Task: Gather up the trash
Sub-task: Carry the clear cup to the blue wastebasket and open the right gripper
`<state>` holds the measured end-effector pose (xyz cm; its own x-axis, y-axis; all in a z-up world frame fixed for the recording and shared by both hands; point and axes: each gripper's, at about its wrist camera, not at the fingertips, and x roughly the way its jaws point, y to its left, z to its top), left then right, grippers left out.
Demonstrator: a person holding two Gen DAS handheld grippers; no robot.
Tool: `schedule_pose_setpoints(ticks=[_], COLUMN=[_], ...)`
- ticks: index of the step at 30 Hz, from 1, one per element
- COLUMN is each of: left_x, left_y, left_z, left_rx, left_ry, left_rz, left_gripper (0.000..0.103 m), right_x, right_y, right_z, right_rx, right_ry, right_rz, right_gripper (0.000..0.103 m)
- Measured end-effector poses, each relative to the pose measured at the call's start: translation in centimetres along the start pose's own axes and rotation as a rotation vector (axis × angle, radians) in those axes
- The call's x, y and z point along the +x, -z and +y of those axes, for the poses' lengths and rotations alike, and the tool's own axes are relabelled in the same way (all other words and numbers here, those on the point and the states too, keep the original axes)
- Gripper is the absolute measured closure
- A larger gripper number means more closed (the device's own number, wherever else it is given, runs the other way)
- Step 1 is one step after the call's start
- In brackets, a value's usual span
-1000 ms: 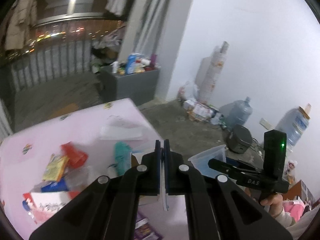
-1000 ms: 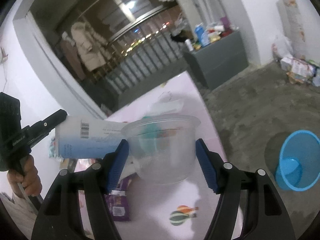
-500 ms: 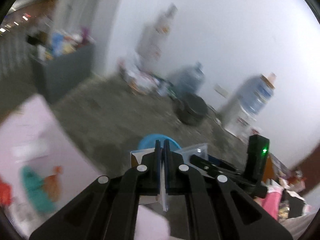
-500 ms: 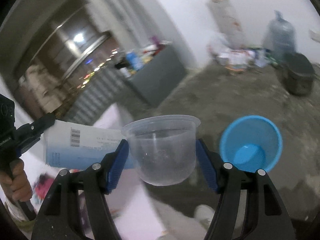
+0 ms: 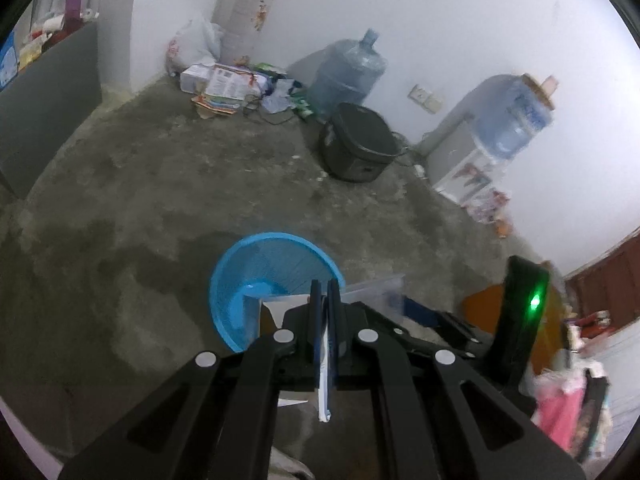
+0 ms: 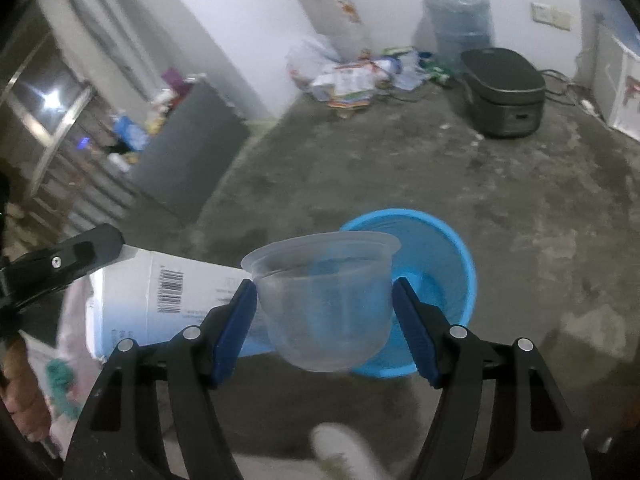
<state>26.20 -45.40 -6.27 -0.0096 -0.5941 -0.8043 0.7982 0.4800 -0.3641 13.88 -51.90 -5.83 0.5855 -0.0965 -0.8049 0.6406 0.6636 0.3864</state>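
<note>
The right gripper (image 6: 325, 312) holds a clear plastic cup (image 6: 322, 300) upright, its blue pads (image 6: 236, 330) pressed against the cup's two sides, jaws spread only as wide as the cup. The left gripper (image 5: 325, 312) has its jaws nearly together, clamped on the edge of a flattened white and blue carton (image 5: 325, 364); in the right wrist view that carton (image 6: 160, 304) stretches sideways to the left of the cup, barcode showing, with its far end pinched in the left gripper's black jaws at the left edge of the frame. Both grippers hang above a bare concrete floor (image 5: 140, 184), close together. A blue waste basket (image 6: 436, 264) stands on that floor just behind the cup and partly seen through it; from the left wrist view the same basket (image 5: 260, 276) opens right ahead of the fingertips, and the pale blue bottom seen through its mouth looks bare. Along the far wall lie a pile of paper and packaging (image 5: 228, 84), a large water jug (image 5: 348, 72) and a dark cooker (image 5: 356, 144). A second water jug (image 5: 512, 116) sits on a dispenser by the wall to the right. A grey cabinet (image 6: 188, 160) stands at the left side of the floor.
</note>
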Motion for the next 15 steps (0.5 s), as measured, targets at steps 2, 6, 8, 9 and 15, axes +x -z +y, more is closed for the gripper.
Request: schedule_pose_setpoints(ticks=[2,6,8,9,15], left_x=[1.7,1.8,0.8,0.4,-5.6], left_y=[-0.3,0.3,0.6,0.7,1.5], left_z=[0.4,1.1,1.1,1.2,-0.3], left_rx=[0.005,-0.040,-0.039,-0.035,0.000], left_ry=[-0.033,-0.049,-0.040,-0.043,-0.034], left_rz=[0.006,-0.046,-0.070,-0.081,-0.221], left_gripper=[0.075,0.052,0.046,0.041,0.016], right_x=[1.1,0.6,-0.8,-1.5,-6.9], right_y=[-0.1,0.2,0.7,0.8,1.8], right_z=[-0.6,-1.3,-1.5,-1.4,0.6], right_rx=[-0.007,0.005,0.013,0.009,-0.101], right_ry=[0.031,0.059,0.060,0.062,0.108], right_rz=[0.007,-0.016,-0.041,-0.054,-0.191], right_gripper=[0.021,0.021,0.021,0.021,0.009])
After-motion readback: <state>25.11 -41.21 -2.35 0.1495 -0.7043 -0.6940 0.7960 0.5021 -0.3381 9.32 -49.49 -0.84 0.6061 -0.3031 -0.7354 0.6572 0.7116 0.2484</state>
